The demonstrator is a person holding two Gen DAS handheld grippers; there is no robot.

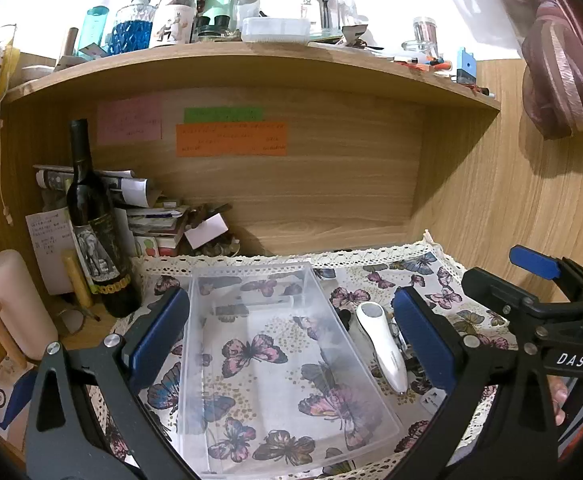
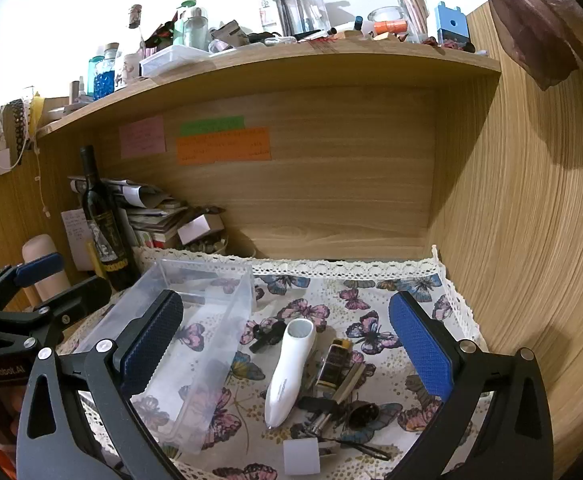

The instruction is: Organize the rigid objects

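Observation:
A clear plastic bin (image 1: 275,364) sits empty on the butterfly cloth; it also shows in the right wrist view (image 2: 195,332). My left gripper (image 1: 291,336) is open, its jaws either side of the bin, holding nothing. Right of the bin lies a white handheld device (image 1: 383,344), also in the right wrist view (image 2: 289,372). Beside it lie a dark lighter-like box (image 2: 333,364), a black clip (image 2: 267,336), metal tools (image 2: 331,412) and a white cube (image 2: 301,456). My right gripper (image 2: 287,344) is open above these, holding nothing.
A wine bottle (image 1: 95,232) and a pink flask (image 1: 15,304) stand at the left. Stacked papers (image 1: 151,216) fill the back left corner. A wooden shelf (image 1: 251,64) with bottles hangs overhead. A wooden wall (image 2: 531,240) closes the right side.

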